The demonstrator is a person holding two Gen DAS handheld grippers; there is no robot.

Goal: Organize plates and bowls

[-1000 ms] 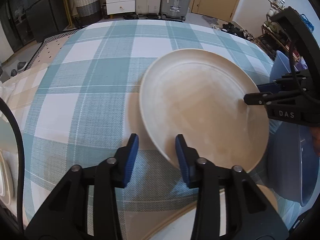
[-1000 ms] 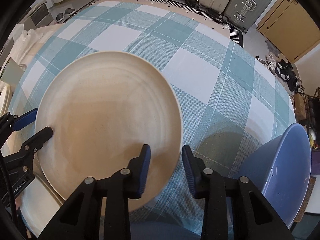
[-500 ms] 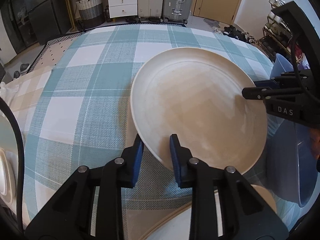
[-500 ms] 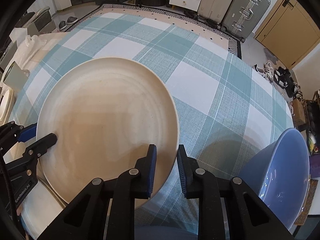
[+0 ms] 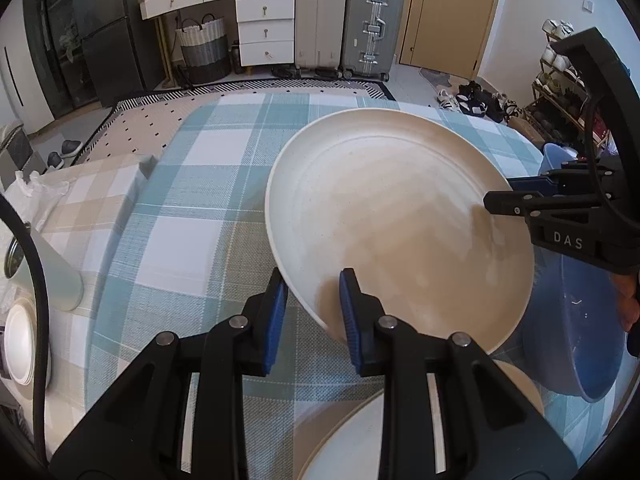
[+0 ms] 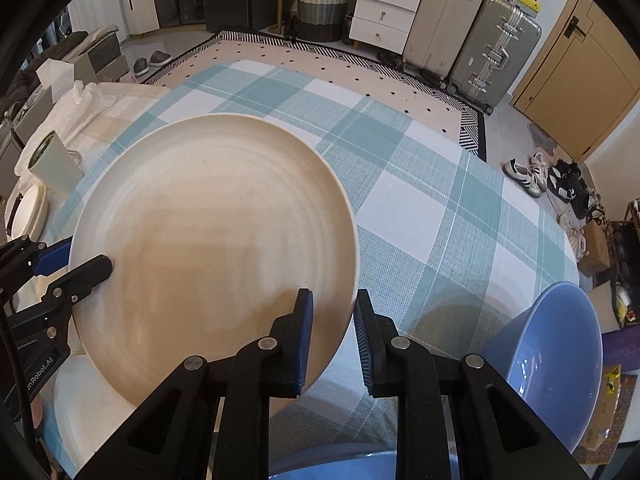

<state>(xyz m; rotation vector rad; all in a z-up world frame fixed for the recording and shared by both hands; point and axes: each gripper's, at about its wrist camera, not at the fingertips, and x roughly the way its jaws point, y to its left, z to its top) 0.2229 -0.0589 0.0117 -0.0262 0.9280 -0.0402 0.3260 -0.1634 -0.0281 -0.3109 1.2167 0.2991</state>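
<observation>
The large round cream ceramic plate [image 5: 396, 224] hangs clear of the worktop [image 5: 192, 216], tilted a little, over the near half of the teal-and-white checked cloth that covers it. Two grips carry it from opposite sides of its rim: the left hand-held gripper [image 5: 312, 312] has its blue pads nearly together, pinching the rim on the plate's left, and the right hand-held gripper [image 6: 332, 332] pinches the rim on its right in the same way, jaws almost closed with only the rim's thickness between them. Each plate edge sits straight ahead of its own gripper, so neither hand is nearer; the plate has no long axis, and the line between the two grips runs across it. Below the lifted plate, at the near edge, lies a second cream plate [image 5: 360, 440], which I judge the likely stacking spot. A blue plastic bowl [image 6: 556, 360] stands tilted near the right edge. A pale green cup [image 6: 56, 168] and a small white dish [image 6: 28, 212] sit towards the left edge.
</observation>
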